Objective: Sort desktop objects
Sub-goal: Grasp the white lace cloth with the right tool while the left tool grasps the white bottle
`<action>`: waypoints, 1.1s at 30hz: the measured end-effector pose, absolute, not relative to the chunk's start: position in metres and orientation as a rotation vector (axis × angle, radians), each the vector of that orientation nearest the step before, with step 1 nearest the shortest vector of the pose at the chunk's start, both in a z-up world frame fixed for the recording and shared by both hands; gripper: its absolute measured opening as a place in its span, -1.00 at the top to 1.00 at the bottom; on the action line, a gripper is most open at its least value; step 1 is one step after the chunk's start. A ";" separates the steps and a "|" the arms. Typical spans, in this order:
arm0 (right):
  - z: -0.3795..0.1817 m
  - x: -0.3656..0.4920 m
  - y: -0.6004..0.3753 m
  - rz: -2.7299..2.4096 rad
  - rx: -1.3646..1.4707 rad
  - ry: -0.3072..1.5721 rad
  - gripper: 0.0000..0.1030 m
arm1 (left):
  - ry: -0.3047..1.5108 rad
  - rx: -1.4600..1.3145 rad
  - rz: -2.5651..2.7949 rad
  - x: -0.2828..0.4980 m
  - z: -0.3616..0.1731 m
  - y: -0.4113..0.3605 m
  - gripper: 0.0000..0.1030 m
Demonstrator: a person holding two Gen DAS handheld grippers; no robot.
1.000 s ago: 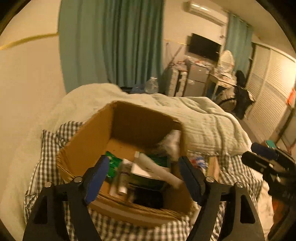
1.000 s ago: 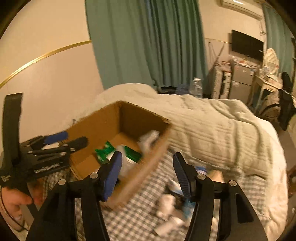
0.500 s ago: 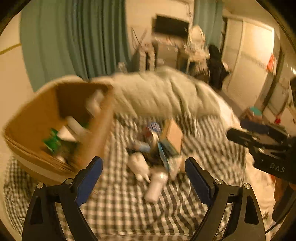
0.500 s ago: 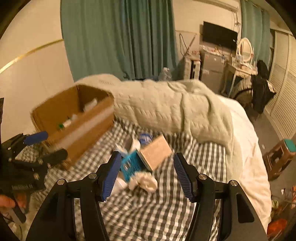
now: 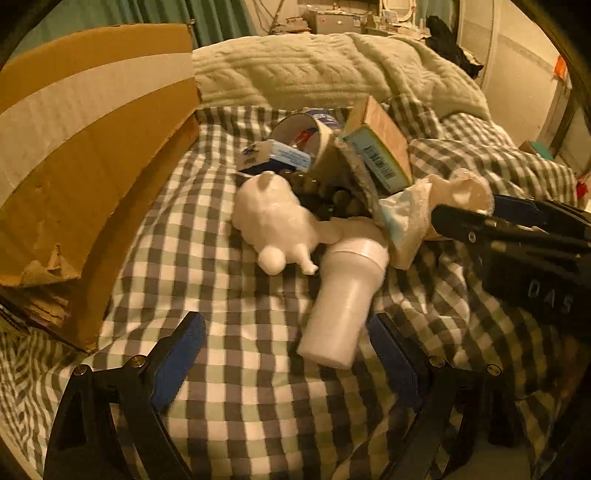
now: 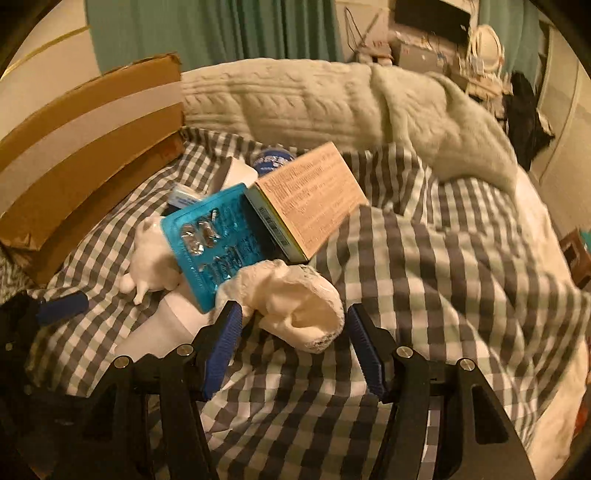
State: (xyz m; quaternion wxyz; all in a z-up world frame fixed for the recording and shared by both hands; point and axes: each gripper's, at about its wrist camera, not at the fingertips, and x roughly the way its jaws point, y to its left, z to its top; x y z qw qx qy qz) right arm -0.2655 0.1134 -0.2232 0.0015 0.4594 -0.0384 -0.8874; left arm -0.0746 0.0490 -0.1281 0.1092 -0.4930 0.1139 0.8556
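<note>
A pile of objects lies on the checked bedsheet (image 5: 240,314): a white bottle (image 5: 343,299), a white animal figure (image 5: 273,221), a tape roll (image 5: 314,136), a tan box (image 6: 314,195), a blue blister pack (image 6: 214,236) and a cream sock (image 6: 291,306). My left gripper (image 5: 288,354) is open and empty, its fingers either side of the bottle's near end. My right gripper (image 6: 293,343) is open and empty, just in front of the sock. The cardboard box (image 5: 85,147) stands to the left, also in the right wrist view (image 6: 81,147).
A cream knitted blanket (image 6: 332,99) lies behind the pile. A green curtain (image 6: 221,29) and room furniture (image 6: 436,48) are at the back. The right gripper's body (image 5: 524,247) shows at the right of the left wrist view.
Both grippers have swung away from the cardboard box and moved down close to the pile on the sheet. Both have stayed open.
</note>
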 end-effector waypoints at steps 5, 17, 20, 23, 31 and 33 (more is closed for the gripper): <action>-0.229 -0.265 0.120 -2.752 1.463 -0.210 0.06 | 0.424 -1.479 2.454 -0.073 -0.138 0.062 -0.80; -0.235 -0.263 0.122 -2.712 1.437 -0.319 0.76 | 0.232 -1.484 2.405 -0.078 -0.141 0.048 0.17; -0.229 -0.256 0.120 -2.737 1.401 -0.311 0.76 | 0.177 -1.463 2.408 -0.079 -0.137 0.045 0.21; -0.220 -0.246 0.118 -2.762 1.346 -0.309 0.76 | 0.133 -1.428 2.423 -0.079 -0.131 0.041 0.23; -0.199 -0.226 0.121 -2.810 1.241 -0.319 0.76 | 0.033 -1.338 2.460 -0.068 -0.110 0.029 0.31; -0.195 -0.221 0.122 -2.824 1.221 -0.324 0.76 | 0.004 -1.327 2.464 -0.067 -0.106 0.025 0.33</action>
